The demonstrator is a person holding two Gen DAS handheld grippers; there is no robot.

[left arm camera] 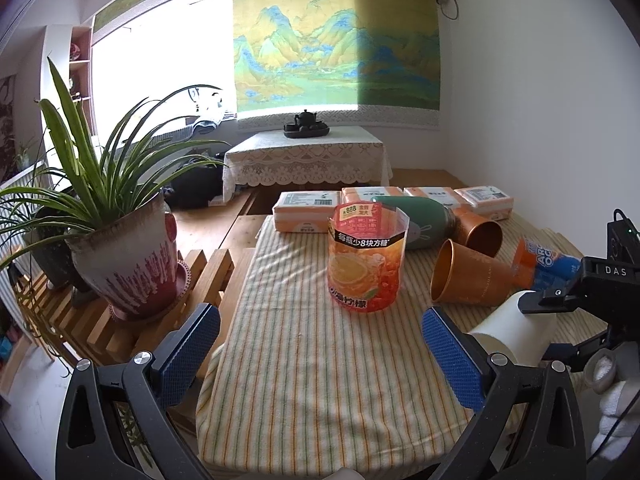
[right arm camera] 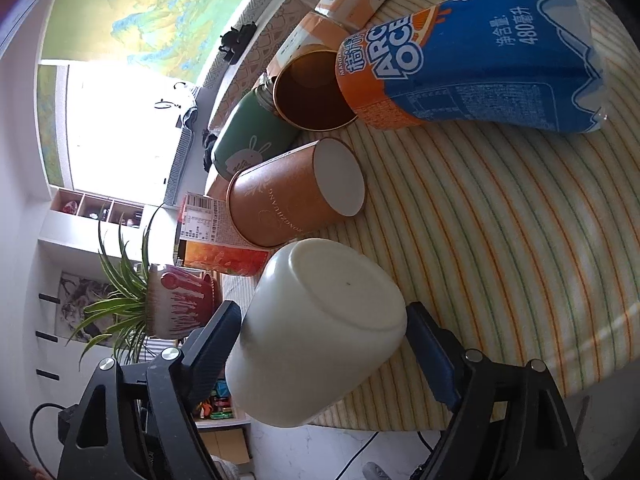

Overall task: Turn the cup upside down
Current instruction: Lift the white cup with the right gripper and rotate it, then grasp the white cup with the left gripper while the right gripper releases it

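The right gripper [right arm camera: 324, 344] pinches the white cup [right arm camera: 316, 336] by its sides, tilted, base toward the camera, over the table's [right arm camera: 500, 240] near edge. The left gripper [left arm camera: 320, 344] hangs spread, nothing between its fingers. An orange cup [right arm camera: 296, 192] lies just beyond.

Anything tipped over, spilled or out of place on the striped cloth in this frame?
Yes. Two copper cups, a green bottle and a blue-orange drink bottle all lie on their sides, bunched together. No spill shows. The white cup sits sideways in the right gripper, base toward its camera. The left gripper is open, empty.
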